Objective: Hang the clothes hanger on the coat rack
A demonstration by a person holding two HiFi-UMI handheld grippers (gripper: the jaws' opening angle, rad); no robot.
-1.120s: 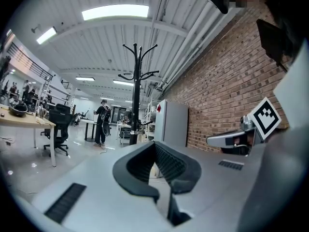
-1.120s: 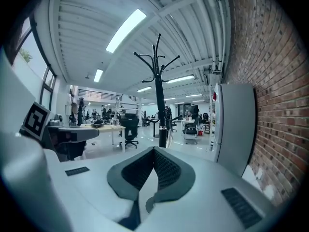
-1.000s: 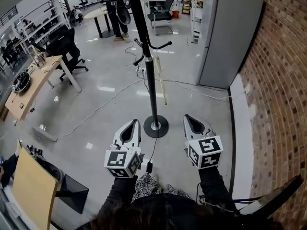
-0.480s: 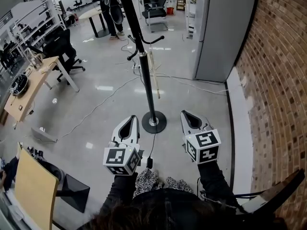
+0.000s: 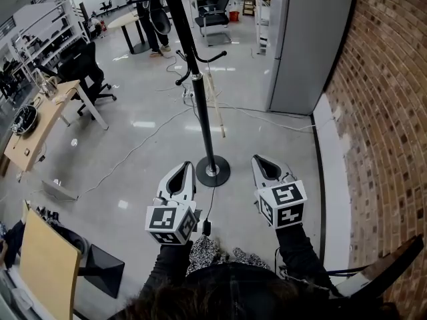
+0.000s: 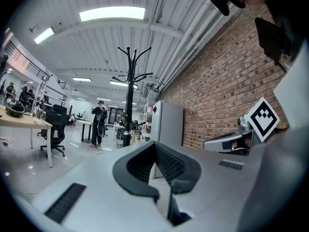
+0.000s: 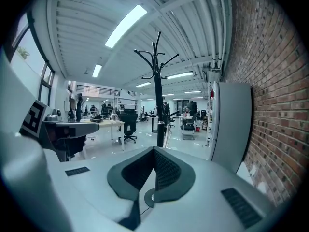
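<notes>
The black coat rack (image 5: 200,105) stands on a round base (image 5: 212,172) on the grey floor just ahead of me, with hooks low on the pole and more at the top. No clothes hanger shows in any view. My left gripper (image 5: 181,173) points at the floor just left of the base, shut with nothing in it. My right gripper (image 5: 262,161) is to the right of the base, also shut and empty. The coat rack (image 6: 129,100) rises beyond the left jaws, and the same coat rack (image 7: 158,95) stands beyond the right jaws.
A grey cabinet (image 5: 303,45) stands against the brick wall (image 5: 387,112) on the right. A pale stick (image 5: 215,105) leans by the rack, and cables (image 5: 267,119) cross the floor. On the left are a desk (image 5: 40,122), an office chair (image 5: 83,69) and a wooden board (image 5: 43,262). A person (image 5: 150,19) stands far back.
The view has shifted a little, so the rack and cabinet sit slightly further left and up. Both grippers keep their place on either side of the base and stay shut.
</notes>
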